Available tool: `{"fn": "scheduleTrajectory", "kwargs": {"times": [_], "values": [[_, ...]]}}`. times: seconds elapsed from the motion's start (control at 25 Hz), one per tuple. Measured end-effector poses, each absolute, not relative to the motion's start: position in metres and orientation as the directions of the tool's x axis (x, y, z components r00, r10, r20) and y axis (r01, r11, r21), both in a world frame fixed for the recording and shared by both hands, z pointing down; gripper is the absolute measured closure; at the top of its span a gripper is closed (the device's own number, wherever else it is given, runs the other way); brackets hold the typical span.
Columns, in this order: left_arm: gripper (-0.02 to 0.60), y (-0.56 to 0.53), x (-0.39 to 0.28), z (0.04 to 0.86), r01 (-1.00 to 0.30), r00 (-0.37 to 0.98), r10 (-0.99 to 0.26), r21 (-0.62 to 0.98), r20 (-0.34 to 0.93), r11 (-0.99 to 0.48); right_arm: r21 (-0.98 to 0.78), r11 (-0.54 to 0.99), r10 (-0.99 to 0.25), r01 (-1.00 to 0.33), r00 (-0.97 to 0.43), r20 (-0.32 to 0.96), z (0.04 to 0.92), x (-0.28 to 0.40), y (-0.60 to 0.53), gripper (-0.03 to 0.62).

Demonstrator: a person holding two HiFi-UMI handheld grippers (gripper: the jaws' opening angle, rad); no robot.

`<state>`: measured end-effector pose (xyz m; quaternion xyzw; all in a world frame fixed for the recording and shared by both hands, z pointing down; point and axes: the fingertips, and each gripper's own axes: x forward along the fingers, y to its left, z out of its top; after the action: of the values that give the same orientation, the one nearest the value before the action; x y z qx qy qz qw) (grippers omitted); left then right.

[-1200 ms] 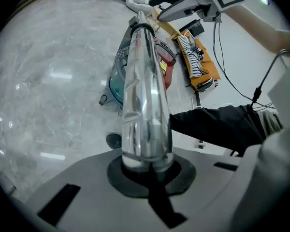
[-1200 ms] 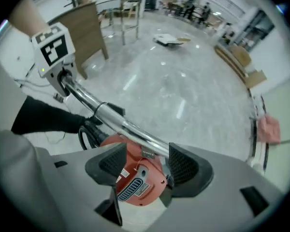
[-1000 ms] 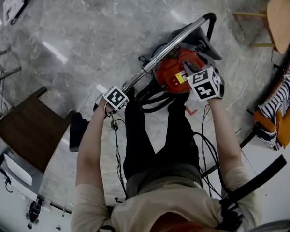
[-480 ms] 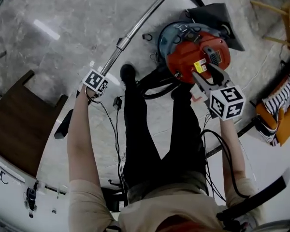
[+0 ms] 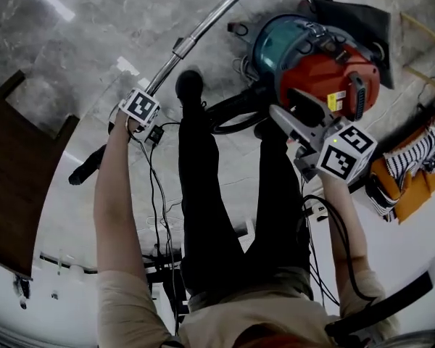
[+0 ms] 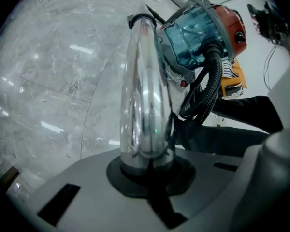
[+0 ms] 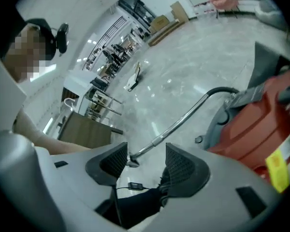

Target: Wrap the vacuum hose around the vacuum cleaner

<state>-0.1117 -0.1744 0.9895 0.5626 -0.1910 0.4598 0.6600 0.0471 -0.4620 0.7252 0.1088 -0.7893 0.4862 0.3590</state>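
Two grippers meet one vacuum cleaner (image 5: 326, 64). The left gripper (image 6: 147, 166) has its jaws clamped tight on a single round, mirror-bright metal tube (image 6: 142, 81) that stretches away over the floor. The right gripper (image 7: 145, 166) hangs near the canister with its ribbed black pads (image 7: 113, 161) spread and nothing between them. One black corrugated hose (image 6: 208, 86) plugs into the clear teal front of the glossy red, rounded body and loops loosely beside it, by the person's feet. Underneath lies a polished grey marbled floor (image 5: 94, 20). One dark wooden table (image 5: 14, 165) stands at the left.
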Motion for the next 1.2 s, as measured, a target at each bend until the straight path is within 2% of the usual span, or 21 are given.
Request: {"fn": "scheduleTrajectory", "kwargs": {"times": [0.12,0.24,0.36,0.72,0.92,0.96,1.08,1.2], "values": [[0.574,-0.169,-0.098,1.016,-0.81,0.531,0.37,0.584,0.763,-0.042,-0.812,0.371,0.257,-0.45,-0.791,0.555,0.736,0.02,-0.436,0.347],[0.574,-0.187,-0.108,1.056,-0.848,0.464,0.26,0.51,0.847,-0.145,-0.869,0.315,0.336,-0.381,-0.812,0.478,0.748,0.004,-0.411,0.347],[0.574,-0.188,-0.112,1.084,-0.862,0.443,0.237,0.483,0.865,-0.154,-0.879,0.306,0.39,-0.366,-0.794,0.467,0.764,0.004,-0.394,0.347],[0.574,-0.191,-0.149,1.14,-0.901,0.331,0.203,0.373,0.922,-0.222,-0.886,0.212,0.407,-0.412,-0.788,0.463,0.796,0.017,-0.381,0.347],[0.572,-0.209,-0.189,1.156,-0.937,0.179,0.183,0.224,0.967,-0.267,-0.886,0.178,0.388,-0.428,-0.797,0.463,0.805,0.015,-0.382,0.347],[0.563,-0.208,-0.193,1.159,-0.941,0.166,0.189,0.212,0.968,-0.262,-0.887,0.17,0.387,-0.43,-0.799,0.461,0.805,0.014,-0.381,0.347],[0.367,-0.196,-0.196,1.165,-0.952,0.194,0.245,0.242,0.95,-0.187,-0.888,0.175,0.395,-0.426,-0.795,0.459,0.806,0.007,-0.378,0.347],[0.348,-0.186,-0.202,1.164,-0.957,0.189,0.272,0.239,0.944,-0.165,-0.887,0.186,0.397,-0.424,-0.793,0.462,0.806,0.004,-0.381,0.347]]}}
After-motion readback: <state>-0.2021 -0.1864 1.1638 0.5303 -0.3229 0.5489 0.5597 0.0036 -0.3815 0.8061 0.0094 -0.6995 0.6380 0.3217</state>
